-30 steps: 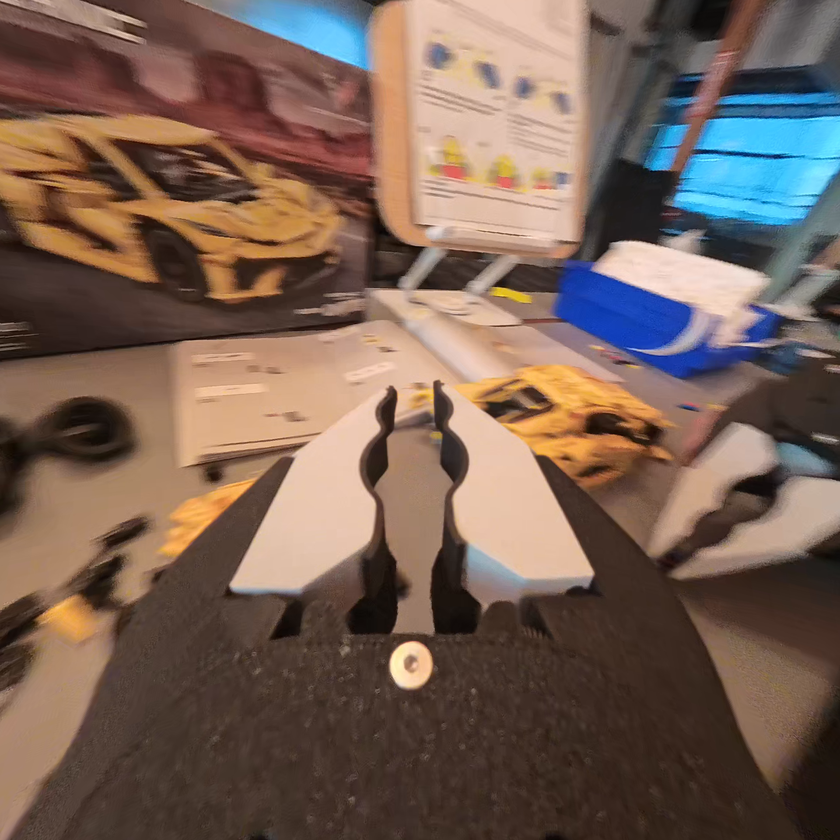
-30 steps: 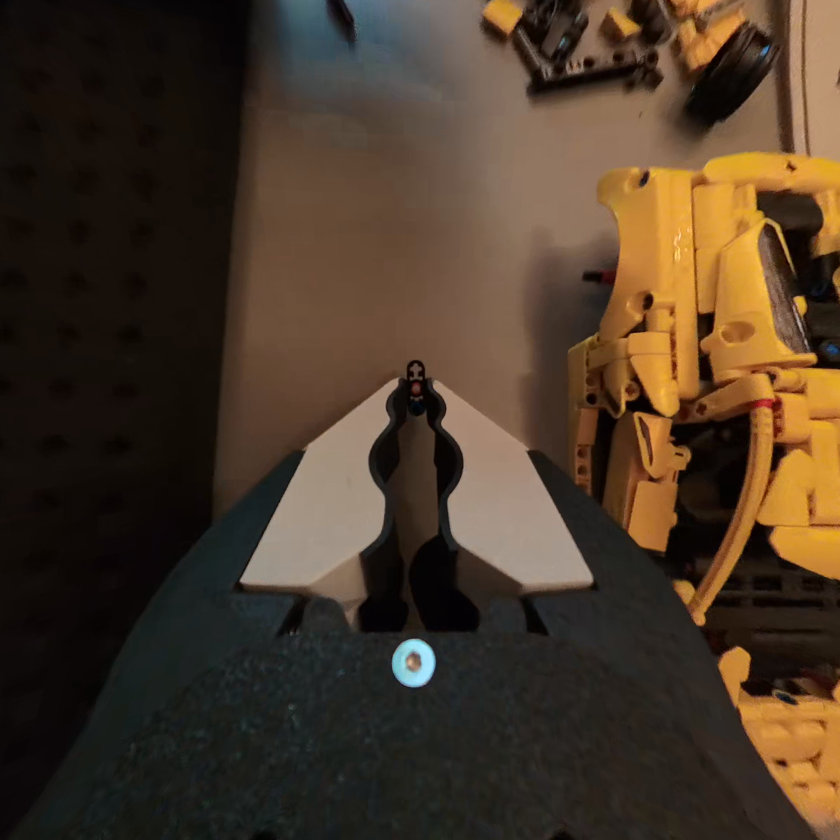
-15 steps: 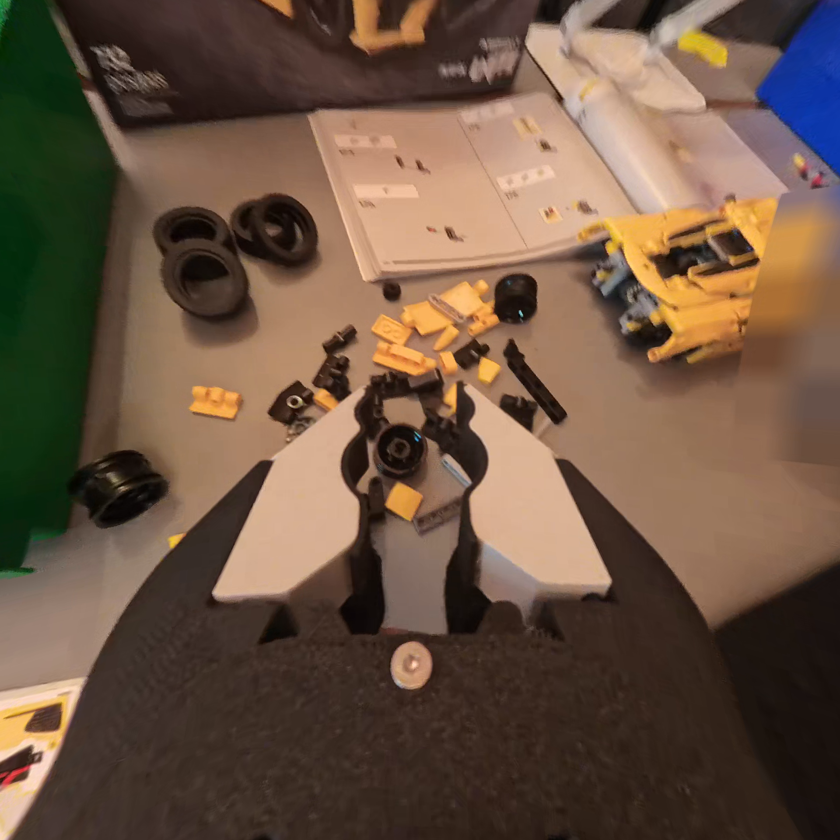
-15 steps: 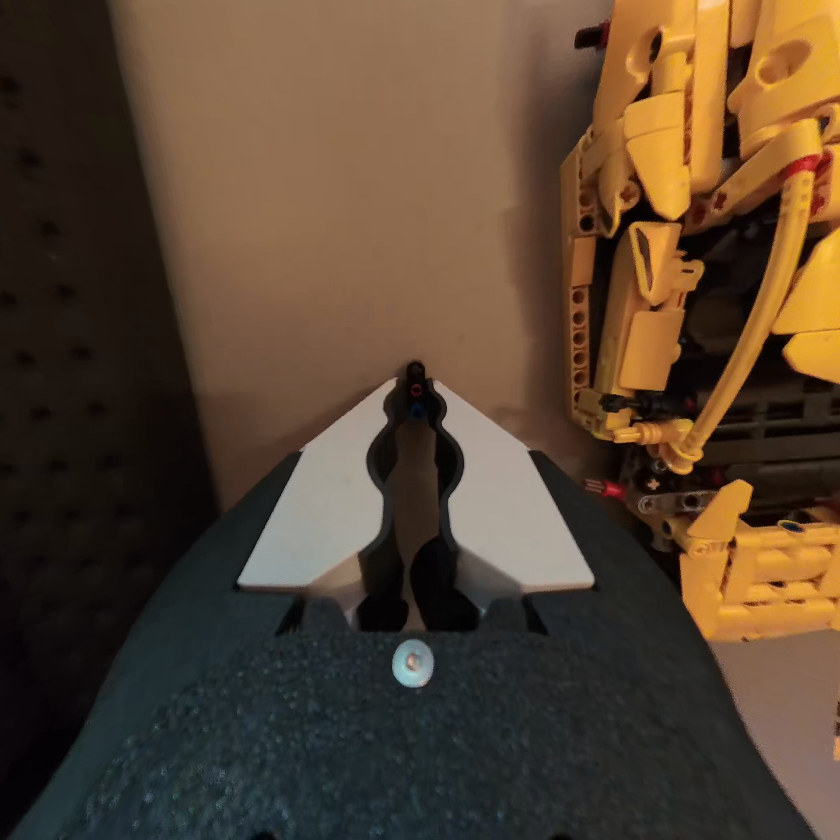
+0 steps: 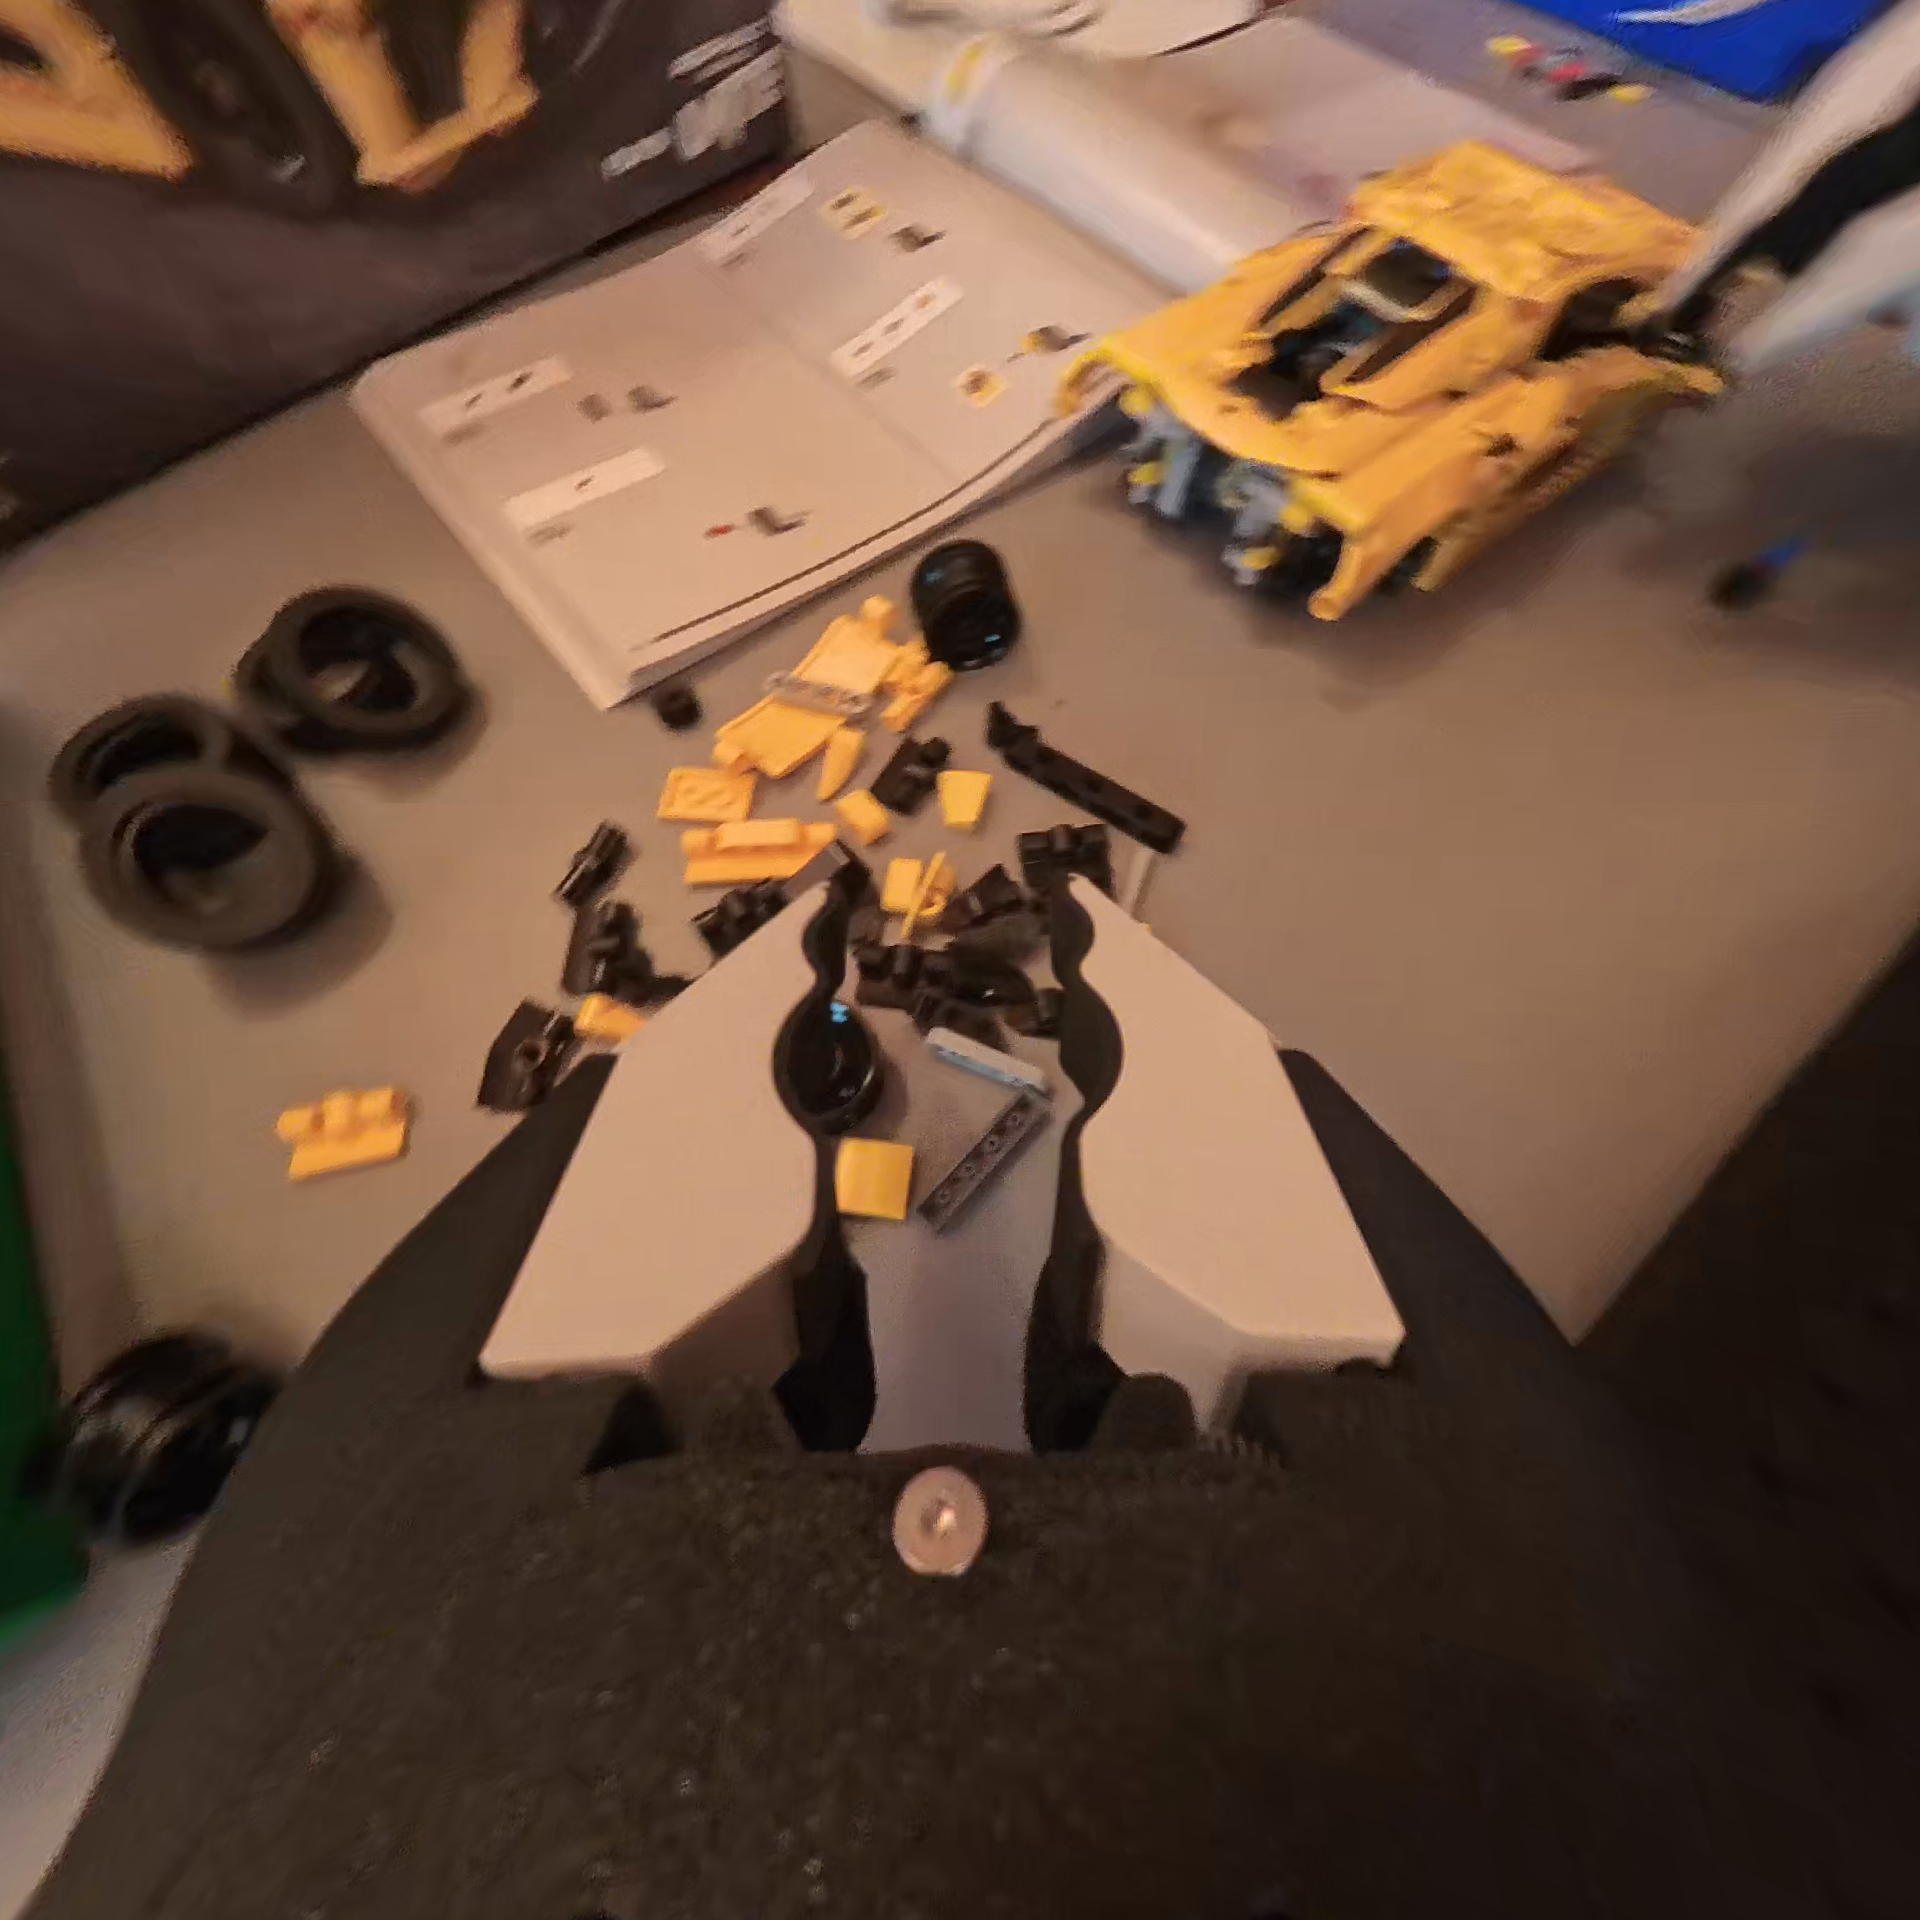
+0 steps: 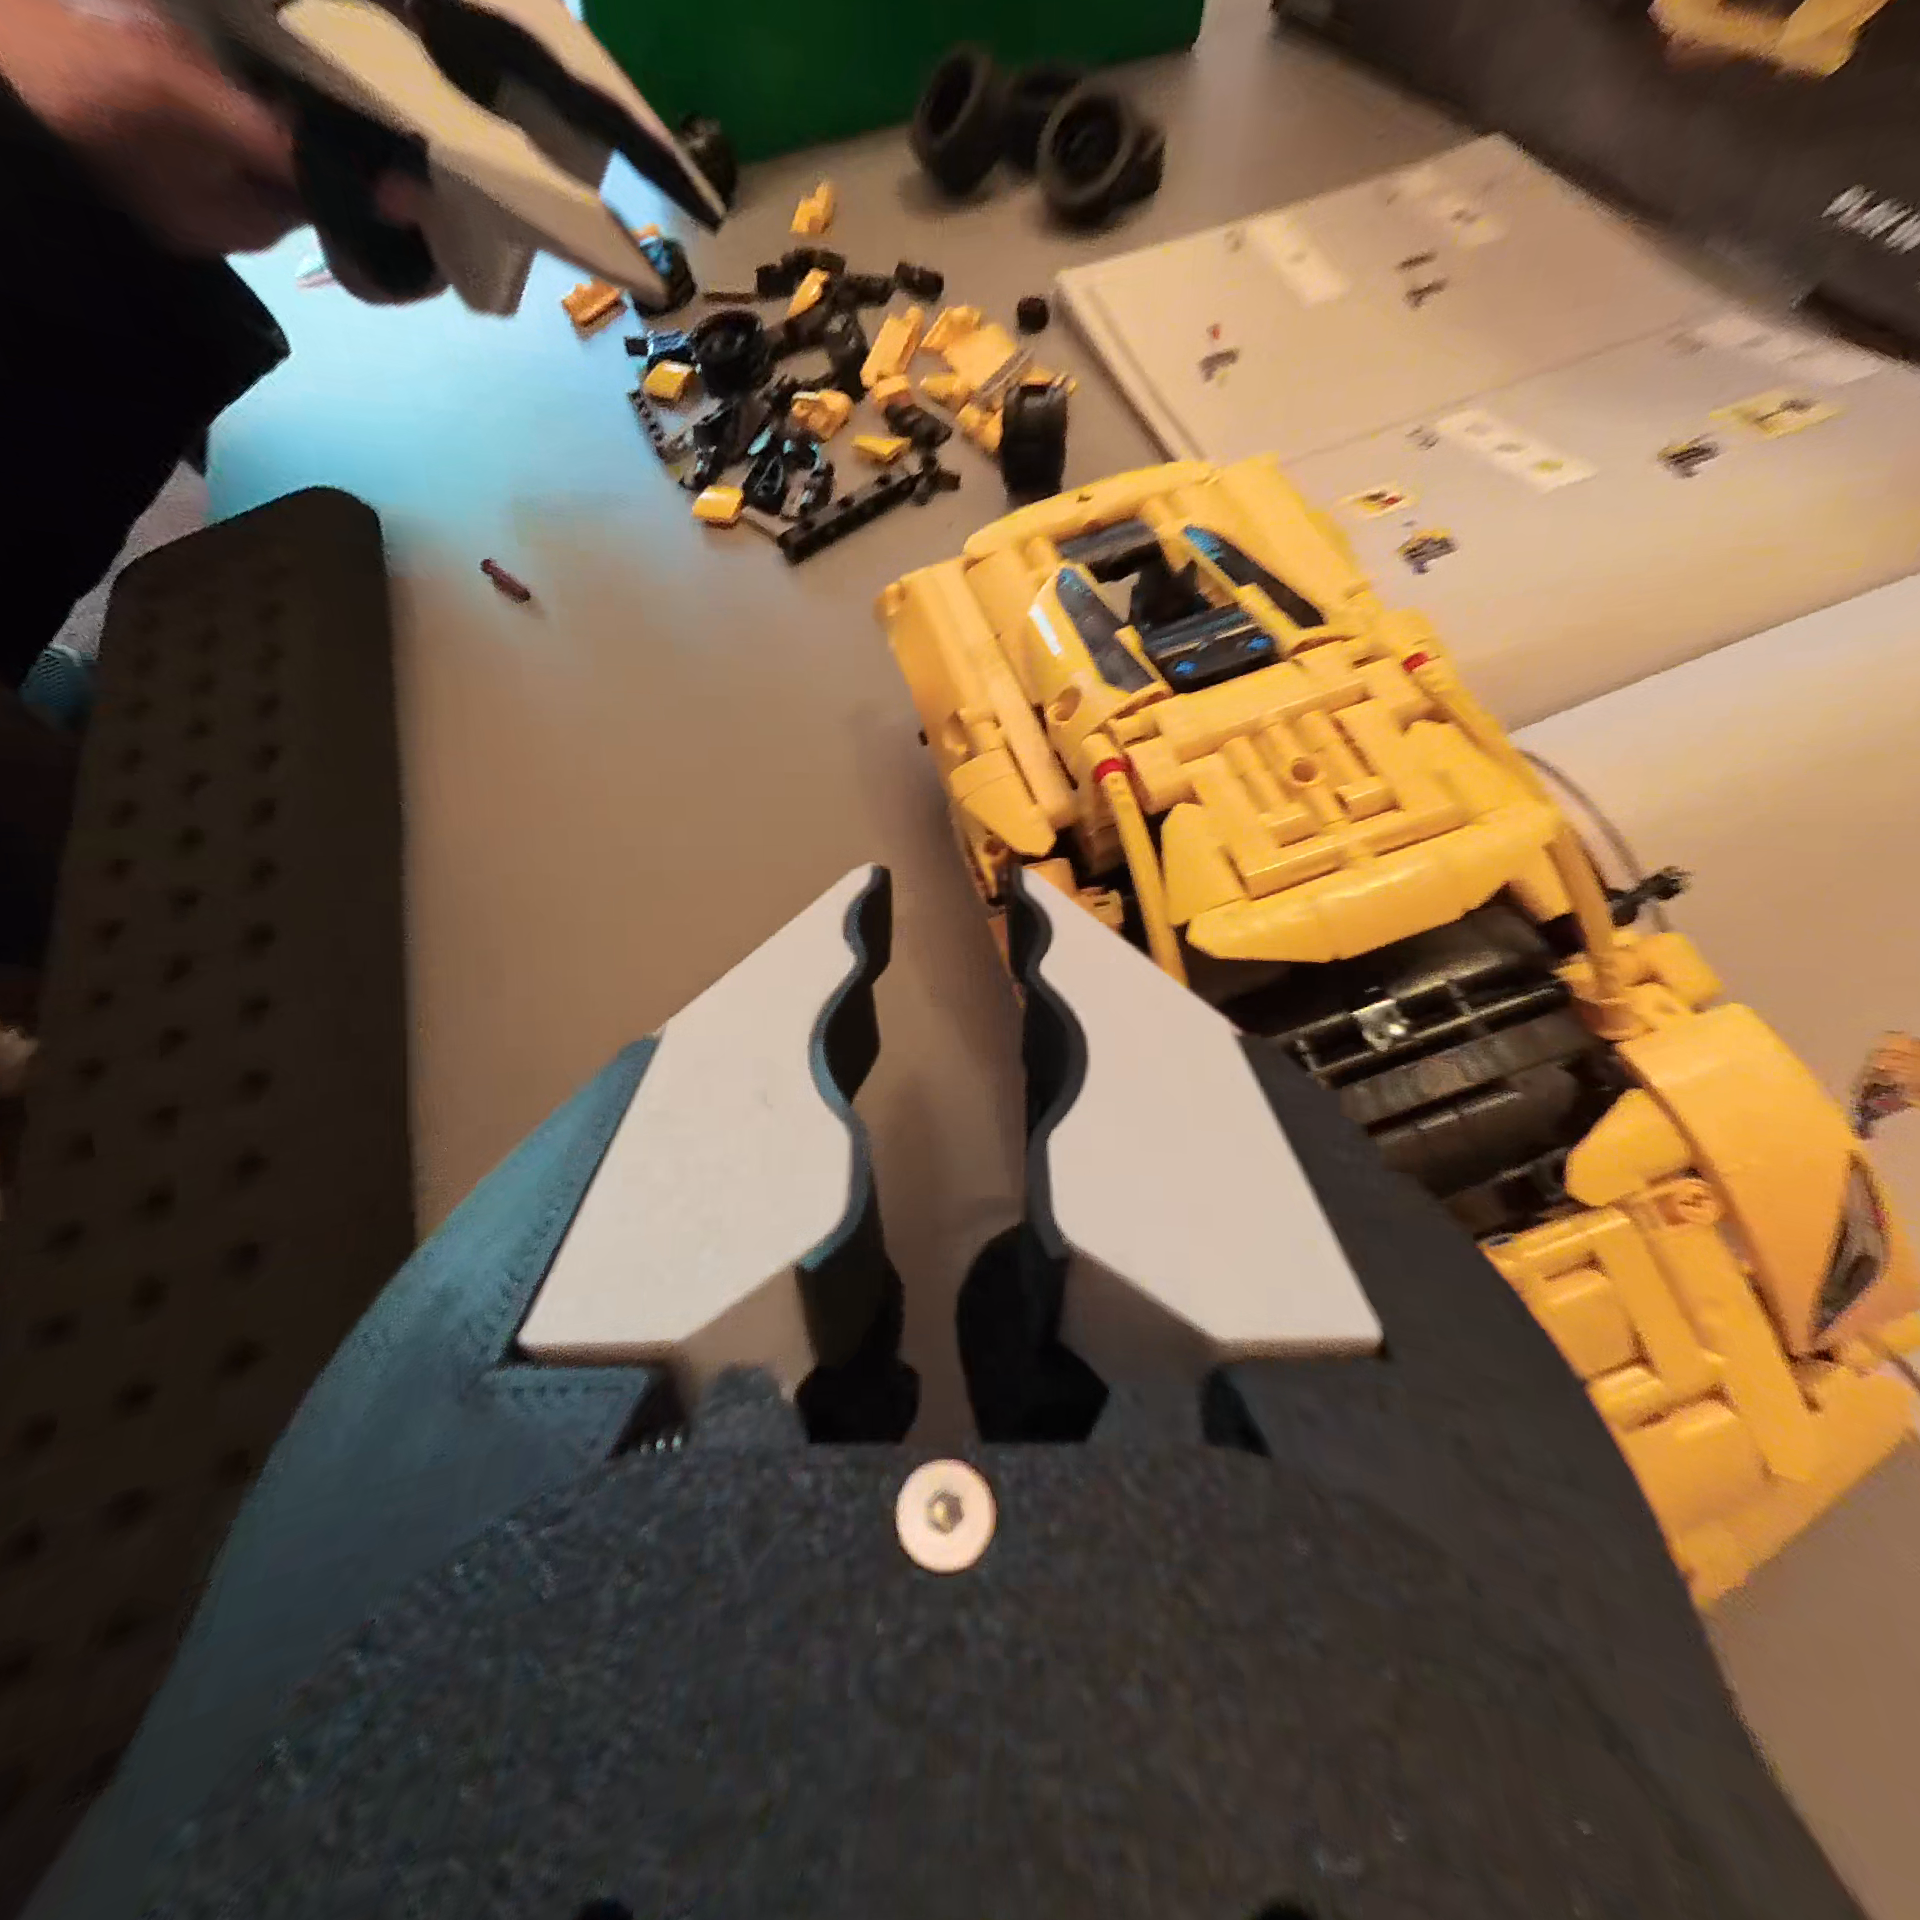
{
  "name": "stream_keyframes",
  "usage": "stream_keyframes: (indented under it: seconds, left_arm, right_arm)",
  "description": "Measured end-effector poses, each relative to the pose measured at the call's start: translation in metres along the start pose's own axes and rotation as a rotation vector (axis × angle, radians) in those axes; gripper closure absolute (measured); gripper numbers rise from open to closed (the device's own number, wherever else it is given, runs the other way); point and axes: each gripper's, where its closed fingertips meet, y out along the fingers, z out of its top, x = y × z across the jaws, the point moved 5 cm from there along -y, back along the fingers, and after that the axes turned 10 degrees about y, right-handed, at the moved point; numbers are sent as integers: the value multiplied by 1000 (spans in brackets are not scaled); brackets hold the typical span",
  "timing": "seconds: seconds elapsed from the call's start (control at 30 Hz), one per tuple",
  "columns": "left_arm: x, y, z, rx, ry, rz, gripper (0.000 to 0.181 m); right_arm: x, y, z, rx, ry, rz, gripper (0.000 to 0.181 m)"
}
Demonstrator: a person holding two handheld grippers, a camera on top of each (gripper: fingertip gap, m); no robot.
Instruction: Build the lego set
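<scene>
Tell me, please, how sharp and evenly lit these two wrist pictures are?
Left wrist view: motion-blurred throughout, warm and dim; loose pieces and yellow car smeared. Right wrist view: car fairly sharp, edges blurred, left gripper streaked, bluish glare on the table.

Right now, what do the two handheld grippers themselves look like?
Both match: the left gripper and right gripper each have a black, rough-textured body with one silver screw at its centre, and two pale grey wedge-shaped fingers lined with wavy black pads. No cables show. A dark sleeve shows behind the left one.

Right gripper (image 6: pixel 951 883) — fingers apart — beside yellow car (image 6: pixel 1299 831).
</scene>
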Motion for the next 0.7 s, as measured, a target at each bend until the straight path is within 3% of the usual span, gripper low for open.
stream_keyframes:
  seconds: [0.07, 0.17, 0.3, 0.43, 0.57, 0.7]
  left_arm:
    - [7, -2, -1, 46, 82, -29, 143]
    - [-2, -10, -10, -15, 128, 26, 143]
    - [-8, -14, -19, -79, 41, 25, 143]
    - [-2, 13, -3, -35, 7, 10, 148]
    - [7, 55, 4, -143, 52, 33, 154]
    - [10, 70, 7, -189, 77, 27, 157]
  right_arm:
    - [2, -4, 3, 29, -3, -12, 162]
    - [3, -3, 3, 37, 17, 8, 162]
    - [2, 0, 0, 22, 3, 8, 162]
    - [2, 4, -3, 4, -8, 17, 163]
    - [1, 6, -5, -13, -6, 23, 163]
    - [0, 3, -3, 2, -9, 28, 164]
